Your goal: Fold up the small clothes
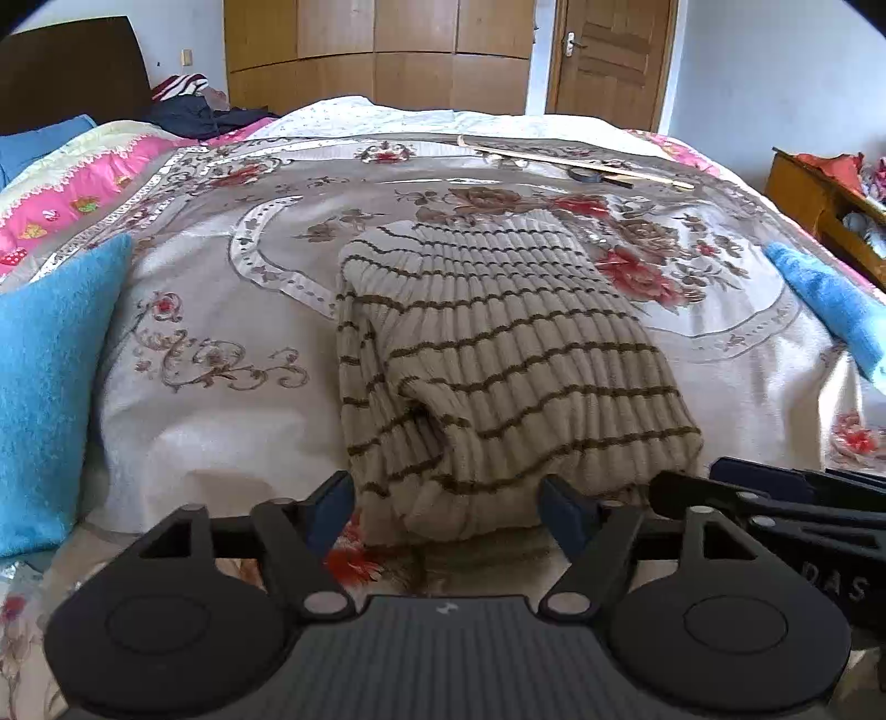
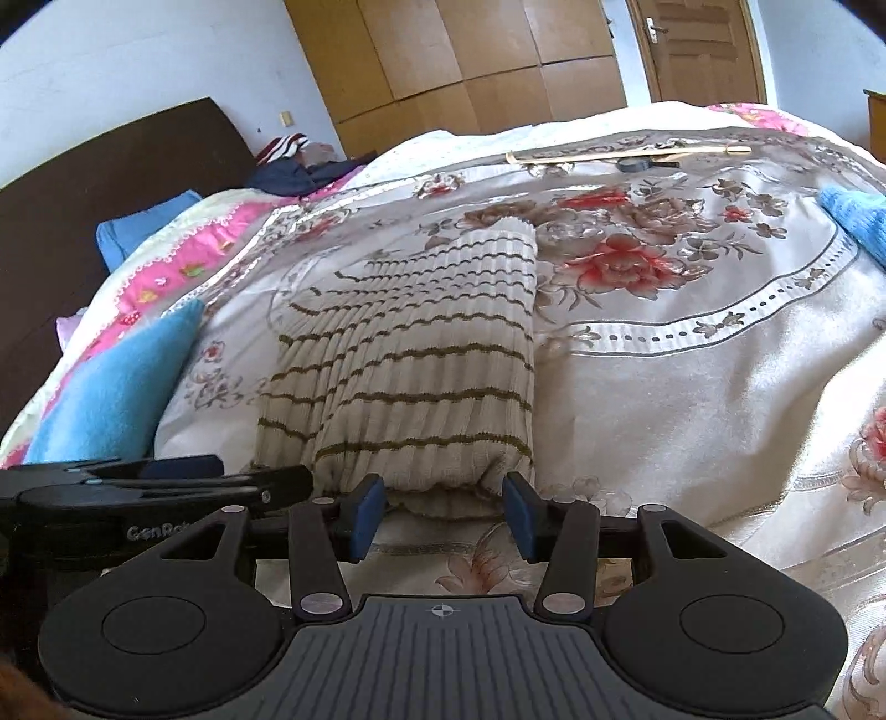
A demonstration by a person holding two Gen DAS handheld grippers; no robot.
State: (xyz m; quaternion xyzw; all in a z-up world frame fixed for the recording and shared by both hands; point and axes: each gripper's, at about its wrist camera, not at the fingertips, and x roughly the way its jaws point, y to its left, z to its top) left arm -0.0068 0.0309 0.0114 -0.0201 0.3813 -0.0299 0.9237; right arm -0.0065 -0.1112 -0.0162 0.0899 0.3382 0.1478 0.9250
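You had the striped sweater [image 1: 487, 354] lying folded into a long bundle in the middle of the flowered bedspread [image 1: 221, 421], its near end bunched up just in front of both tools and its far end reaching toward the big red flowers in the pattern. Your left gripper [image 1: 443, 498] stood wide apart at the near end of the sweater; the knit edge sat between its blue pads [image 1: 565, 512], but the pads were not pressing it, so it held nothing. Your right gripper [image 2: 443, 512] stood about half open just beside it, on the right; the sweater's folded near edge lay just beyond the tips, and neither pad looked to be clamped on the fabric. The two tools were side by side, each one showing at the edge of the other's view.

A blue towel [image 1: 50, 387] lay on the left of the bedspread, well apart from the sweater, and a second blue cloth [image 1: 825, 299] lay out on the right. Far across the bed, a long wooden stick [image 1: 576, 160] rested with a dark roll of tape [image 1: 587, 175] touching or just beside it; you could not tell which. A pink quilt [image 1: 83, 188] ran along the far left, with a heap of dark clothes [image 1: 205, 113] near the brown headboard [image 1: 66, 72]. Behind the bed stood a wooden wardrobe [image 1: 382, 52] and a closed wooden door [image 1: 609, 55]
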